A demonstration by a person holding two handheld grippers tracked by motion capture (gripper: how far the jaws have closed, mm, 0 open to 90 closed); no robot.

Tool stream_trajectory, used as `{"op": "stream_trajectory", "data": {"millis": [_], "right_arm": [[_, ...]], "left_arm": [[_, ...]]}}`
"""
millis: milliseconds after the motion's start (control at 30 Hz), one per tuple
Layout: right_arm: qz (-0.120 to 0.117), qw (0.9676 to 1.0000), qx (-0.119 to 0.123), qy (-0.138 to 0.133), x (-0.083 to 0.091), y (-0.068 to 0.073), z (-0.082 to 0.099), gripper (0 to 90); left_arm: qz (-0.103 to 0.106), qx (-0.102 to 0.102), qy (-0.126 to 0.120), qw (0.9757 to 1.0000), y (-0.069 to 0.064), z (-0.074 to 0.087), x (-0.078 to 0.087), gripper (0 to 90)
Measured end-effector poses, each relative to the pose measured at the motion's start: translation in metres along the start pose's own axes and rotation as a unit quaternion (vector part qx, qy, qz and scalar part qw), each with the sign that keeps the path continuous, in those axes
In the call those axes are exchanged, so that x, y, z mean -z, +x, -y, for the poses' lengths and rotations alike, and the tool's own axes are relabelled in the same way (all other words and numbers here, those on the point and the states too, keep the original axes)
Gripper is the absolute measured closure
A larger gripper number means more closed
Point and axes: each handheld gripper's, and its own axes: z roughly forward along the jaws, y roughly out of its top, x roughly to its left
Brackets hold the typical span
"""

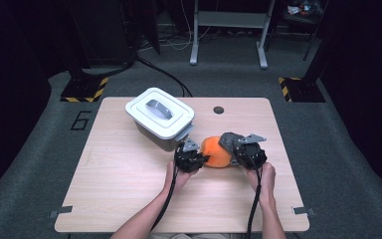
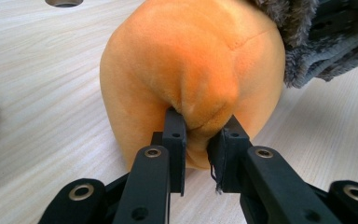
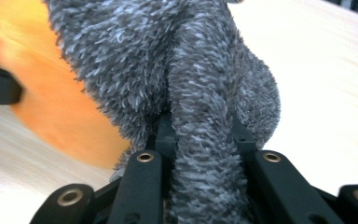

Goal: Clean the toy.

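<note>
Toy: you had the orange plush toy [image 1: 216,152] lying near the middle of the wooden table [image 1: 119,174], just in front of the white lidded bin [image 1: 159,118].
Cover: a grey fuzzy piece [image 1: 230,140] sat on its right end. Sock or hat, I couldn't tell.
Left gripper [image 2: 200,140]: you were clamped down on a pinch of the orange fabric, and the fold bulged out between the jaws.
Right gripper [image 3: 200,140]: you were squeezed tight on a ridge of the grey fuzz, nearly closed.
Handling: it looked light, soft and squashy to me, nothing fragile. The pile probably slides a bit, so a shallow pinch could slip.
Where to grab: I'd say you took deep folds, which was smart. Bunch up more fabric if you want to pull the two apart.
</note>
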Motion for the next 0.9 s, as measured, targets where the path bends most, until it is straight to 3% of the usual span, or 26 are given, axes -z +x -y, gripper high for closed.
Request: {"op": "stream_trajectory", "data": {"millis": [200,367,500,667,833,900], "right_arm": [[0.012,0.9994,-0.024,0.02,-0.014,-0.015,0.01,72.2],[-0.002,0.9984,-0.038,0.041,-0.028,-0.025,0.019,72.2],[0.001,0.9983,-0.043,0.038,-0.022,-0.025,0.018,72.2],[0.007,0.9996,-0.028,0.006,-0.002,-0.02,0.01,72.2],[-0.004,0.9995,0.009,-0.028,0.02,0.001,-0.003,72.1],[-0.02,0.9986,0.03,-0.039,0.025,0.014,-0.01,72.1]], "left_arm": [[0.0,0.001,0.0,1.0,0.001,0.001,0.0,77.0],[-0.003,0.004,-0.003,1.0,0.004,0.003,0.0,76.7],[-0.006,0.005,-0.004,1.0,0.004,0.003,0.0,76.7],[-0.004,0.002,-0.002,1.0,0.003,0.002,0.001,76.6],[-0.005,-0.003,-0.002,1.0,0.001,0.001,0.001,76.6],[-0.005,-0.003,-0.002,1.0,0.0,0.001,0.001,76.6]]}}
